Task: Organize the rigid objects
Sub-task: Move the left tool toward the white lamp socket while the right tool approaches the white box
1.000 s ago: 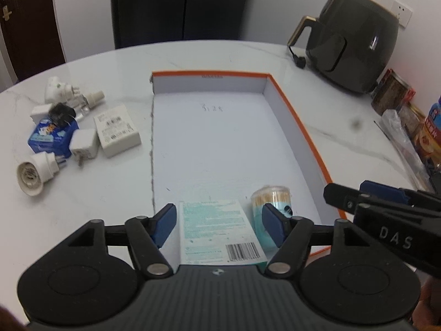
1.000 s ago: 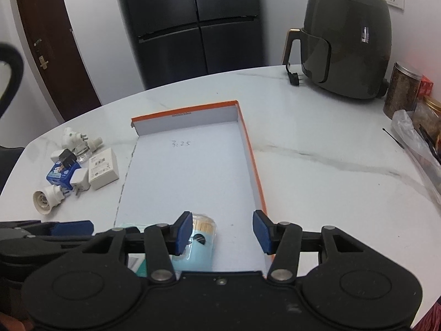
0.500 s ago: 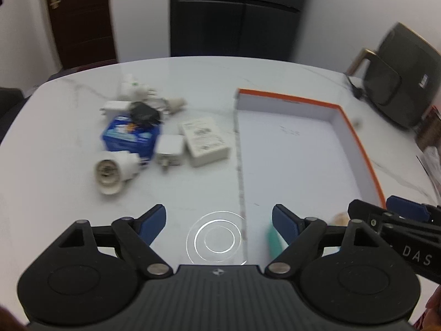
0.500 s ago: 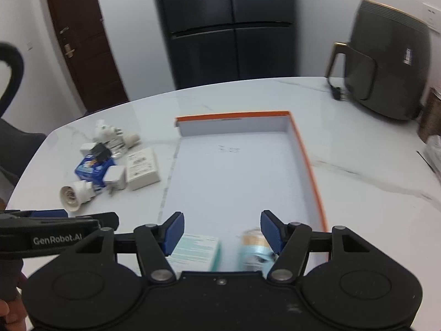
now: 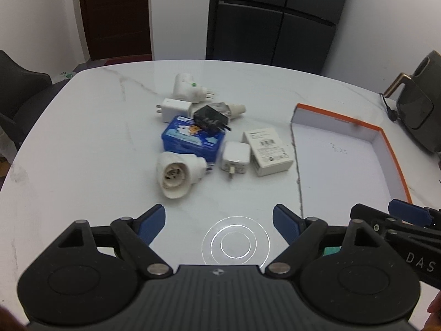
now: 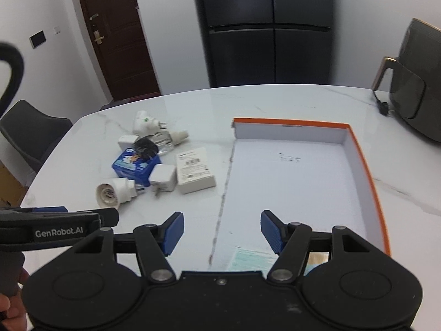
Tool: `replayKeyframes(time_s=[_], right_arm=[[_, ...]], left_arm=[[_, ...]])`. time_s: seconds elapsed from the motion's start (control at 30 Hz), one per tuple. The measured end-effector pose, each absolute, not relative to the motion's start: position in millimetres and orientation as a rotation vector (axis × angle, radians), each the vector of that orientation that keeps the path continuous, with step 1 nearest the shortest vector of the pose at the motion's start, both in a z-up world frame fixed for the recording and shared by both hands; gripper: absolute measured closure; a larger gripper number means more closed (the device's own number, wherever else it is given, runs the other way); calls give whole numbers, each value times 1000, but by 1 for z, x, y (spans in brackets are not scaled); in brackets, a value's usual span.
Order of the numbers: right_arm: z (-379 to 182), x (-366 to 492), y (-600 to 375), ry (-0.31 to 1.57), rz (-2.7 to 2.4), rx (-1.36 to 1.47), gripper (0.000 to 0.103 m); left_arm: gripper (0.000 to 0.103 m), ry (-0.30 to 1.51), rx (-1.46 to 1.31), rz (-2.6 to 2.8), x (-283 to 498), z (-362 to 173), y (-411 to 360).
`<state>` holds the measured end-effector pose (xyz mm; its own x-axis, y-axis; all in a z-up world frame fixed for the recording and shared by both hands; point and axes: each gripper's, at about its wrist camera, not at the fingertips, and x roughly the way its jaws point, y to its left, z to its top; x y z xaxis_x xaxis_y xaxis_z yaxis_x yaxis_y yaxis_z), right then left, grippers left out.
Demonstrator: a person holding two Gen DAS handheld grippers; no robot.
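2 grippers were held above a white marble table [image 5: 82, 165], both with jaws spread wide and nothing between them. Furthest left in the pile of small objects, a white lamp socket [image 5: 176, 175] was laid on its side, its round mouth turned toward the left-wrist camera. Just behind it a blue tin [image 5: 193, 138] was seen, with a black plug [image 5: 210, 117] resting on its far edge. Behind these, a flat white charger [image 5: 173, 109] and a white adapter [image 5: 188, 89] with a green dot were found, and a clear-bodied bulb [image 5: 231, 108] was pointed rightward. To the right of the tin, a small white cube charger [image 5: 234, 157] was laid with its prongs toward the camera, touching a white labelled box [image 5: 267, 151] beside it. The left gripper [image 5: 219, 220] was held open over bare table just in front of this pile. Right of the pile, close beside the white box, an orange-edged tray [image 6: 369, 182] was set on the table, its white floor marked with handwriting. At the tray's near end a pale green packet [image 6: 248, 259] was lying flat, partly hidden by the right gripper [image 6: 222, 230], whose jaws were released above the tray's left edge. Another object beside the packet was too hidden to identify. At the far right a dark air fryer [image 6: 416, 104] was standing on the table.
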<state>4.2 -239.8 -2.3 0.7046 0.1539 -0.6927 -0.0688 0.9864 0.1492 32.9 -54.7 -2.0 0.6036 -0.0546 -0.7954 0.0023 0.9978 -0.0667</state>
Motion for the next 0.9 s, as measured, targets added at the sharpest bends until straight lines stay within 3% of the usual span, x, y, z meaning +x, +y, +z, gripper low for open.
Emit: replayKeyframes(time_s=[0.9], right_arm=[[-14,41,-196,816,174,86,28]], left_arm=[[15,957,-76,7,55,-17,-17]])
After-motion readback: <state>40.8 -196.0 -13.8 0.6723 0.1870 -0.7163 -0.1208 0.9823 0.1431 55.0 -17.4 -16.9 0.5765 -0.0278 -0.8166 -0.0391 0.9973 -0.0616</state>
